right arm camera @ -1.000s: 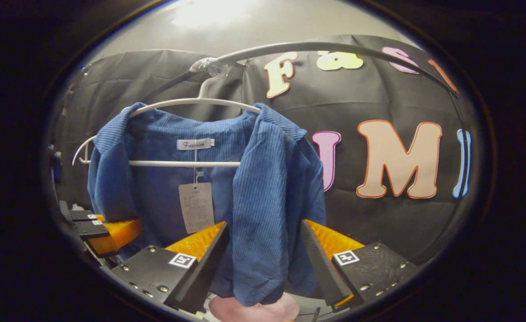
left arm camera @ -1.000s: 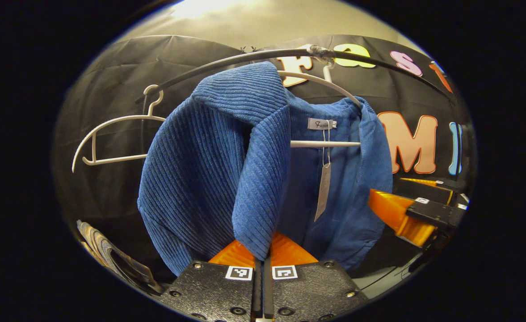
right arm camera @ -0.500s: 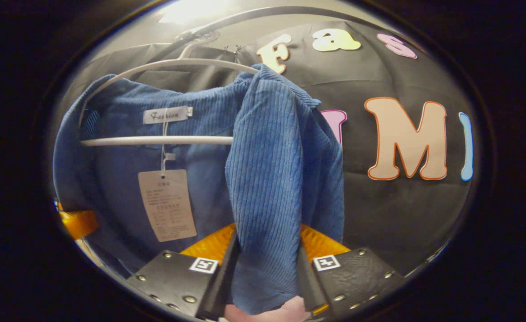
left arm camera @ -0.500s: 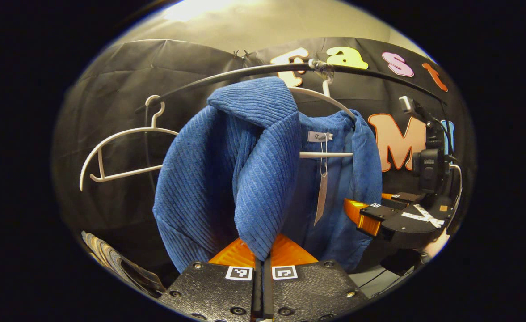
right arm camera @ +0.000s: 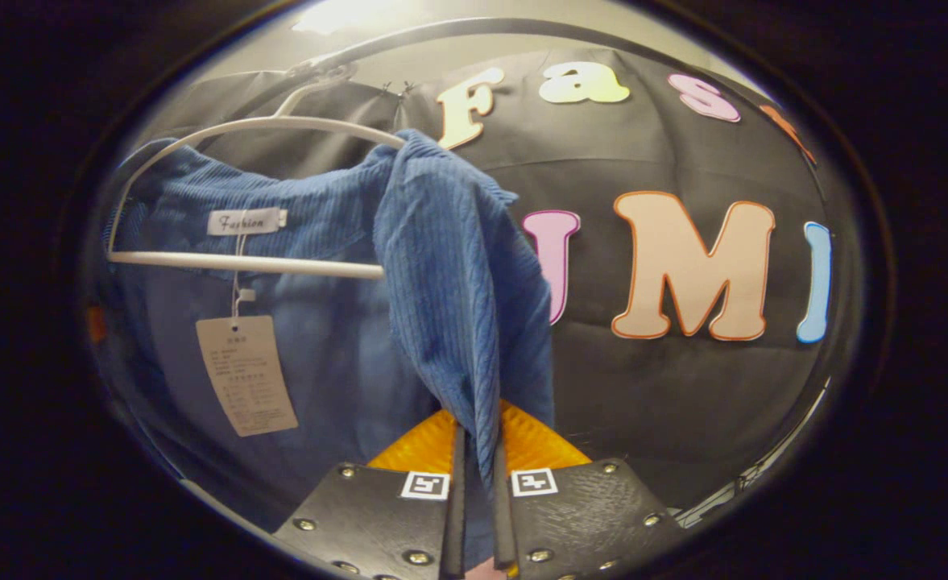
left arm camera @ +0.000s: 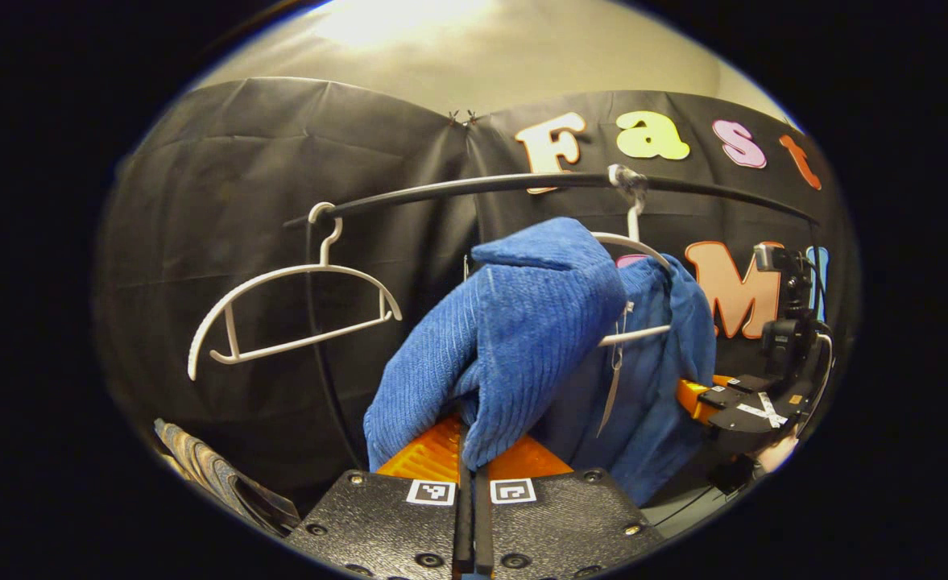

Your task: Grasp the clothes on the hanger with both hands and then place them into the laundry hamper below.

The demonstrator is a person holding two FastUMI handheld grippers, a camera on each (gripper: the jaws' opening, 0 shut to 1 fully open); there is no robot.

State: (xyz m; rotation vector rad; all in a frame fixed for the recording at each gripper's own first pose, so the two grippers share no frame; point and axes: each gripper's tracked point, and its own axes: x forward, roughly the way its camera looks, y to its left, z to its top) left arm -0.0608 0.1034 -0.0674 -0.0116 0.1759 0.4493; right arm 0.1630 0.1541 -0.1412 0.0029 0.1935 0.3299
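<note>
A blue ribbed garment (left arm camera: 534,322) hangs on a white hanger (left arm camera: 635,242) from a dark rail (left arm camera: 474,187). In the left gripper view my left gripper (left arm camera: 470,451) is shut on the garment's left front edge, pulled out toward me. The right gripper view shows the same garment (right arm camera: 449,266) on its hanger (right arm camera: 248,262), with a paper tag (right arm camera: 246,374) dangling inside. There my right gripper (right arm camera: 475,471) is shut on the right front edge, cloth pinched between its fingers. Farther off in the left gripper view, the right gripper (left arm camera: 699,396) sits at the garment's right side.
An empty white hanger (left arm camera: 288,310) hangs on the rail to the left of the garment. A striped, woven-looking rim (left arm camera: 216,479) shows low on the left in the left gripper view. Black cloth wall stands behind the rail.
My right gripper closed from wide open onto the garment's right edge. My left gripper pulled back and down, dragging the left shoulder off the hanger so the cloth bunches toward me.
</note>
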